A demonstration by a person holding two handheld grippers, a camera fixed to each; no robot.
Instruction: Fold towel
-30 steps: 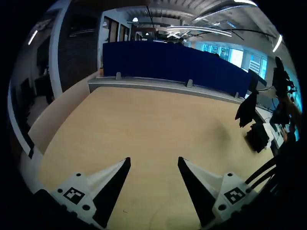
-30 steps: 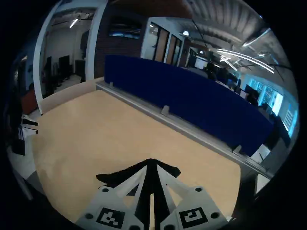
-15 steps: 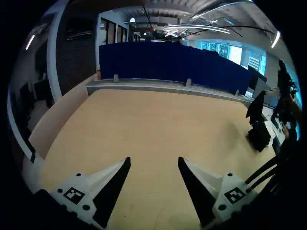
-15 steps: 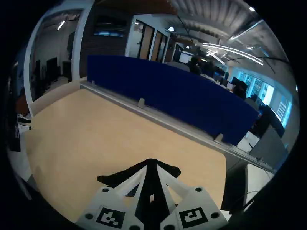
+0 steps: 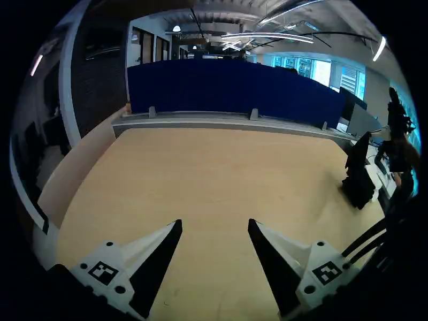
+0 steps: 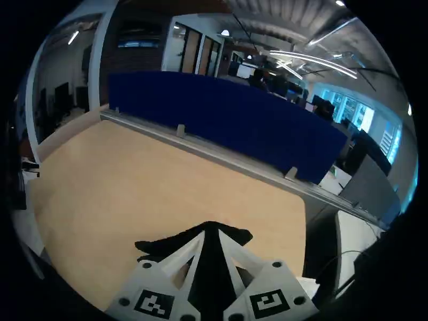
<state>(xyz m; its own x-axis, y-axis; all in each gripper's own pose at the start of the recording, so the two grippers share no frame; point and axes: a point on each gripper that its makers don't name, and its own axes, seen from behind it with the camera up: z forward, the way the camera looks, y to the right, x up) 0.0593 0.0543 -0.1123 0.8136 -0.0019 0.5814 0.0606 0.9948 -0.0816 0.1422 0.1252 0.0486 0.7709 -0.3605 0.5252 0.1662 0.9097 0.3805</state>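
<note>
Towel of black cloth [image 5: 357, 176] hangs pinched in your right gripper's [image 6: 214, 230] closed jaws. Left gripper [image 5: 214, 224] has its jaws wide open, so I'd say grab a free corner next.

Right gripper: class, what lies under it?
The black towel pinched in the right gripper, then the wooden table. Its fingers cover most of the towel.

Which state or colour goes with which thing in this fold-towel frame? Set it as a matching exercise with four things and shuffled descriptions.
Things:
1. left gripper
2. right gripper
3. towel
4. partition

Descriptions:
A. dark blue, standing behind the table
B. open above bare tabletop
C. black, pinched and sticking out to both sides
D. shut on the towel

Pairs: 1-B, 2-D, 3-C, 4-A
</note>
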